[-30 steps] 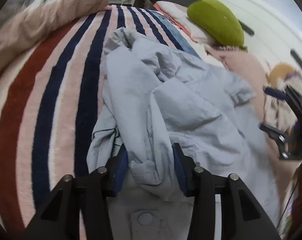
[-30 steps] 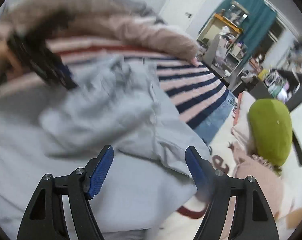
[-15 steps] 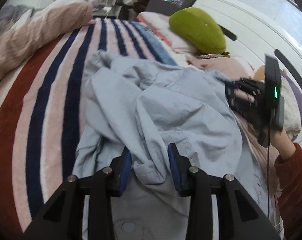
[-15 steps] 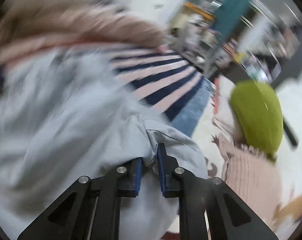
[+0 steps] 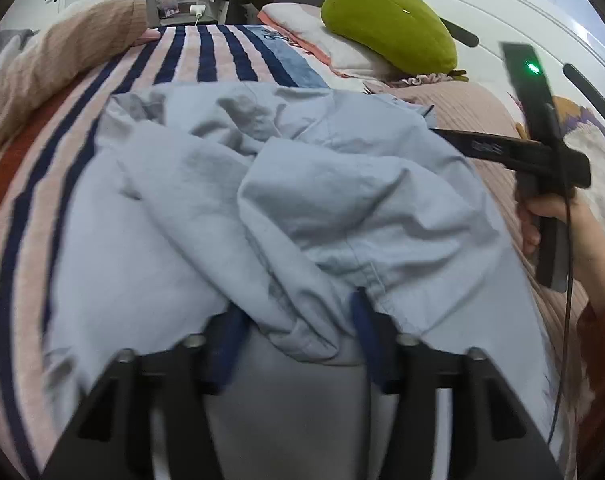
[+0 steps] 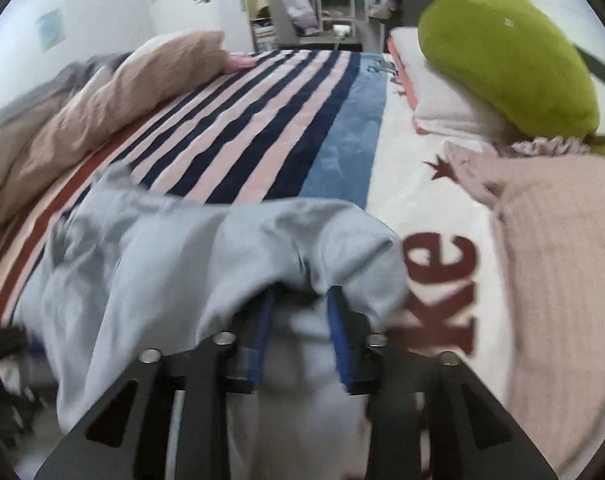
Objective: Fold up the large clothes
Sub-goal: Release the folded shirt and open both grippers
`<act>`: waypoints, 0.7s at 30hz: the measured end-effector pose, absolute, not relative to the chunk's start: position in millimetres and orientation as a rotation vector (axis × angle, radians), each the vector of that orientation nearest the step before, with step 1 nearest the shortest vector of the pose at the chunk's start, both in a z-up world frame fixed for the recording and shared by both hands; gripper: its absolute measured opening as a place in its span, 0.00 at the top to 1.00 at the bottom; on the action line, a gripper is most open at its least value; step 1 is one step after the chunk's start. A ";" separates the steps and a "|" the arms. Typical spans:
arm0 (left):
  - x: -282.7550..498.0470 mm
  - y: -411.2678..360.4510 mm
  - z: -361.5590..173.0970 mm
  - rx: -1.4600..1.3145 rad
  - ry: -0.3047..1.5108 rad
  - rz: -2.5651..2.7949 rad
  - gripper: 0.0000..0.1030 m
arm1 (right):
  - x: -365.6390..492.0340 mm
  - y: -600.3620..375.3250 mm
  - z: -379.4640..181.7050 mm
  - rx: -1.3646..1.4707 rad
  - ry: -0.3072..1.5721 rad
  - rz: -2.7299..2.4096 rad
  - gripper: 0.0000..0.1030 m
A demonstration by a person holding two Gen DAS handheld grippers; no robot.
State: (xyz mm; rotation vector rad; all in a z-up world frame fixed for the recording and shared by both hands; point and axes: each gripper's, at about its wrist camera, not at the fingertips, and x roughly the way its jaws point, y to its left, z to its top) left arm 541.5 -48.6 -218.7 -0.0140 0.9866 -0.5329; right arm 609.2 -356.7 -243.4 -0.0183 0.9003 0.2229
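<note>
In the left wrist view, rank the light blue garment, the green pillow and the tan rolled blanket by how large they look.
1. light blue garment, filling most of the frame, though it is nearest the camera.
2. tan rolled blanket and green pillow: similar in apparent size, and the blanket is cut off by the frame edge, so I will not rank them.

Left gripper (image 5: pixel 296 340) pinching a bunched fold of the pale blue garment (image 5: pixel 262 200), which is lying crumpled on the striped blanket (image 5: pixel 206 52); right gripper (image 5: pixel 430 120) gripping its far edge.
</note>
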 end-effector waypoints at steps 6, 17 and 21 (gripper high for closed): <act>456.5 5.3 -145.2 -0.016 0.894 -0.507 0.29 | 487.8 -374.4 -182.8 0.020 0.815 0.347 0.49; 243.2 92.1 -77.7 0.025 0.732 -0.355 0.18 | 196.2 -379.4 -128.6 0.026 0.710 0.451 0.25; 187.8 122.0 -96.1 -0.019 0.724 -0.304 0.18 | 127.8 -391.1 -153.1 0.057 0.712 0.421 0.24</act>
